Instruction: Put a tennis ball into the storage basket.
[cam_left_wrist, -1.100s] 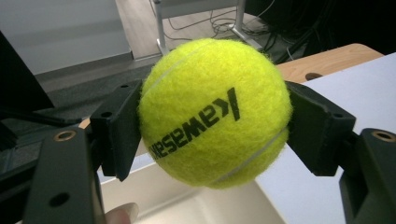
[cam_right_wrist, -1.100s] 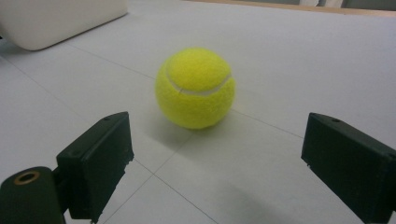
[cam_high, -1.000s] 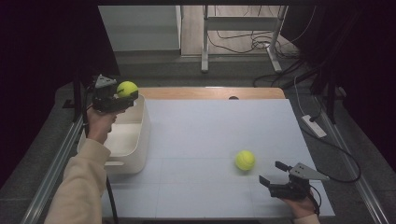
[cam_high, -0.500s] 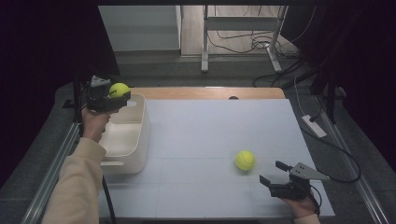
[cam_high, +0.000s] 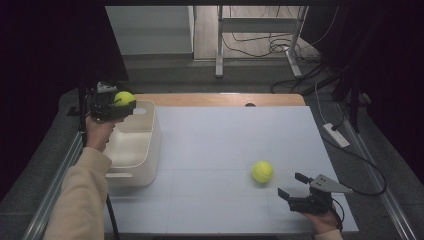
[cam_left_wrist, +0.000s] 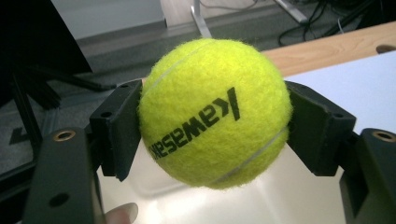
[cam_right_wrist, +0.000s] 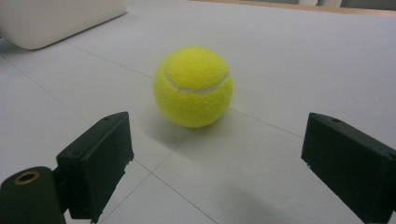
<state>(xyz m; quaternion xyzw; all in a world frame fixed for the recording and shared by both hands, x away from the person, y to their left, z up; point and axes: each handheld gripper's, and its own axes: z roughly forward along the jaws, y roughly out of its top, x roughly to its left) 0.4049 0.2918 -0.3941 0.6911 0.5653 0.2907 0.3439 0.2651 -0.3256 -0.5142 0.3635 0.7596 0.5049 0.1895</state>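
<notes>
Left tool (cam_high: 117, 102) pinching Kawasaki tennis ball (cam_left_wrist: 212, 112), cream bin (cam_high: 132, 145) directly below. Right tool (cam_right_wrist: 219, 172) jaws spread, resting on counter (cam_high: 225, 150); second tennis ball (cam_right_wrist: 194, 86) just ahead, path unobstructed.

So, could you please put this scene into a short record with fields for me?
left gripper: shut on a tennis ball, held above the far end of the bin
bin: white, at the table's left edge
second ball: lying on the table, apart from both jaws
right gripper: open, low over the table, pointing at the second ball
</notes>
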